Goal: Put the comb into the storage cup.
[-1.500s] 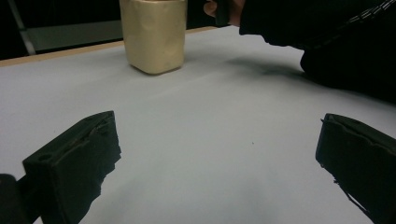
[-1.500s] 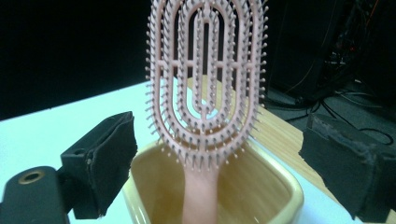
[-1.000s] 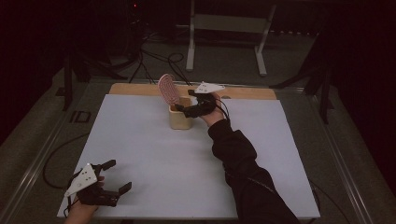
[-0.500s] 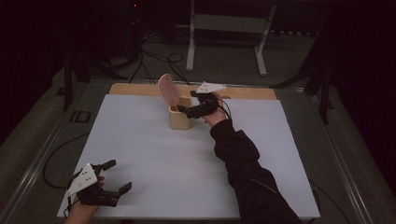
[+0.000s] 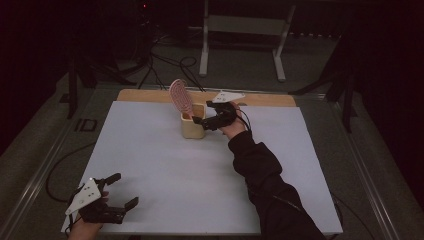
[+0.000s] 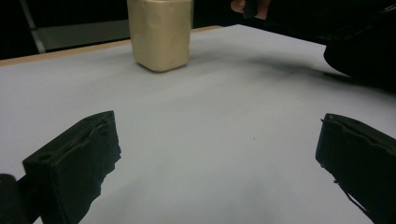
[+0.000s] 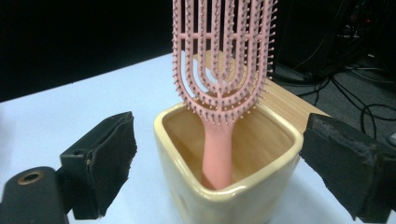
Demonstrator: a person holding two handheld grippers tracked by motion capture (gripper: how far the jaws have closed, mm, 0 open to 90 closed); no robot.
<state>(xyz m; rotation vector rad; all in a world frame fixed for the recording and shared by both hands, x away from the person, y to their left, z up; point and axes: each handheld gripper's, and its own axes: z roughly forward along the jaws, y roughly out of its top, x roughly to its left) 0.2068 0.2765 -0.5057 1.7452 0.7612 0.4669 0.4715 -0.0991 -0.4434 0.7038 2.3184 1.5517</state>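
Standing handle-down in cream cup [image 5: 193, 127] at table's [image 5: 165, 165] far edge: pink hairbrush [image 5: 179, 97], upright. Right tongs [image 7: 219, 163] spread, flanking cup; left tongs [image 5: 114, 192] spread, well apart.

Hairbrush [image 7: 219, 70] upright in cup [image 7: 261, 182], far table [image 5: 165, 165] edge.

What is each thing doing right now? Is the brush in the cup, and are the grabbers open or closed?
Pink hairbrush: standing handle-down in the cup, leaning a little, not gripped.
Cream cup: upright on the table, holding the brush.
Right hand-held gripper: open, jaws either side of the cup, not squeezing.
Left hand-held gripper: open, holding nothing, low at the table's near corner.
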